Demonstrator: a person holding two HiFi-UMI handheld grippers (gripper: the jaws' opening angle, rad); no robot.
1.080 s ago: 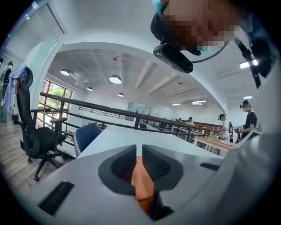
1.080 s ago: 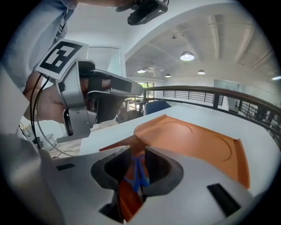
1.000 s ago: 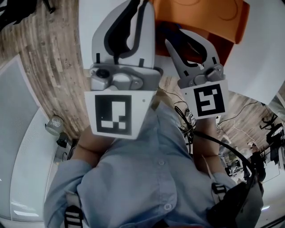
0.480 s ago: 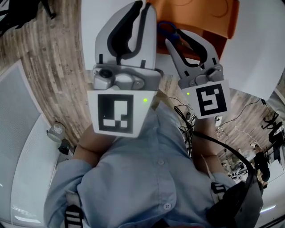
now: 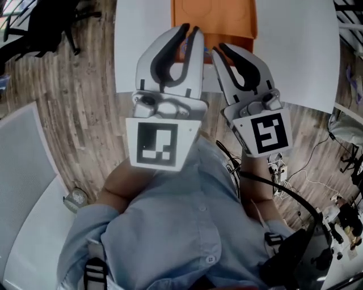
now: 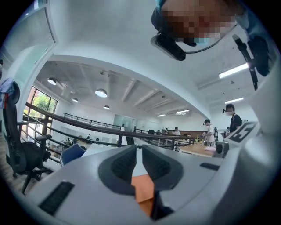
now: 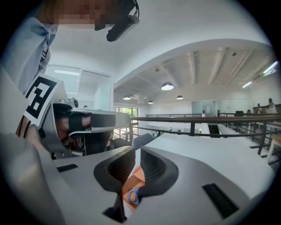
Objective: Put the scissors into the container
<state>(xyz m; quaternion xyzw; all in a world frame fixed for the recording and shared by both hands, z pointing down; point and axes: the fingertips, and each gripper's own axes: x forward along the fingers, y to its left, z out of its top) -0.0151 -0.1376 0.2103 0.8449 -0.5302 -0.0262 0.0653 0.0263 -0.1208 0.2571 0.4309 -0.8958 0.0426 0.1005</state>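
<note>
**Head view:** the L gripper (image 5: 190,28) and R gripper (image 5: 218,50) are being held side by side, close together, tips being pointed out over the white table (image 5: 295,51). The orange container (image 5: 227,17) is being seen just beyond both sets of tips and is partly covered by them. The L jaws are being kept together bar a thin slit. The R jaws are being kept slightly apart. The scissors are not being made out from here.

**L gripper view:** the L jaws are being held nearly flush, w/ nothing btwn them. A strip of the container (image 6: 142,189) is being shown through the wider gap further back, i.e. ahead of & below the tips.

**R gripper view:** the R jaws have just been closing and are being held w/ a narrow gap, nothing gripped. Only a blue handle loop of the scissors (image 7: 134,196) is being seen, through that gap. It is lying inside the container (image 7: 131,182), below the tips & clear of the pads. The table is being seen ahead and to the right of the jaws. The L gripper is being seen close by on the R gripper's left.
</note>
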